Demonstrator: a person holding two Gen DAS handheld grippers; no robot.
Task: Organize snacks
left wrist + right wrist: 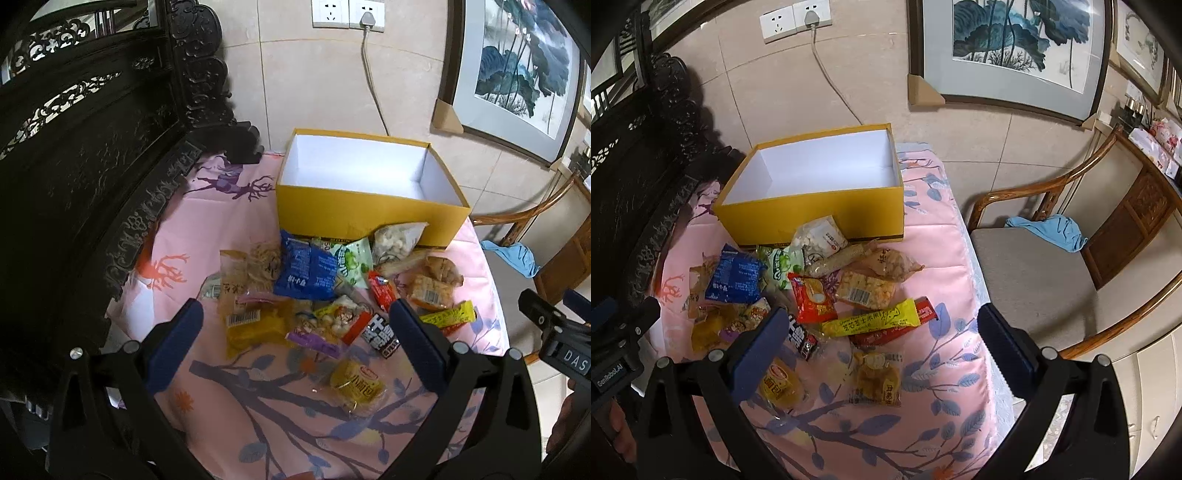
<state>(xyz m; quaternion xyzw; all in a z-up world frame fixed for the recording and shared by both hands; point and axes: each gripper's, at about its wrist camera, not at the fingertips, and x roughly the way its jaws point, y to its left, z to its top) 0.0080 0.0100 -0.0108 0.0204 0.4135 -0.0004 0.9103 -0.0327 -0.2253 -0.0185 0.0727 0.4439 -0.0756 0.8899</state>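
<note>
Two hand-held grippers are hovering above a heap of packaged snacks (325, 295) on a table draped in a pink cloth (207, 229) printed with deer and branches. The left gripper (295, 321) is standing with its blue-padded fingers spread wide in the lower part of its own view, gripping nothing; the right gripper (879, 325) is likewise splayed apart and empty, low in its frame. An open yellow box (354, 206) with a white interior is sitting at the centre of the left view, just behind the pile, nothing showing inside it. A blue packet (306, 269) is lying near the box's front wall, with a green packet (351, 258) beside it and a clear bag of pale pieces (397, 238) leaning against the box. In the right view, a long yellow stick pack (871, 319) is lying across the centre of the frame over a red bar (897, 330), a red pouch (812, 297) just to its left. A wooden chair (1041, 266) holding a blue cloth (1052, 227) is filling the right of that frame, and a framed painting (1008, 40) is hanging at the upper right above it.
</note>
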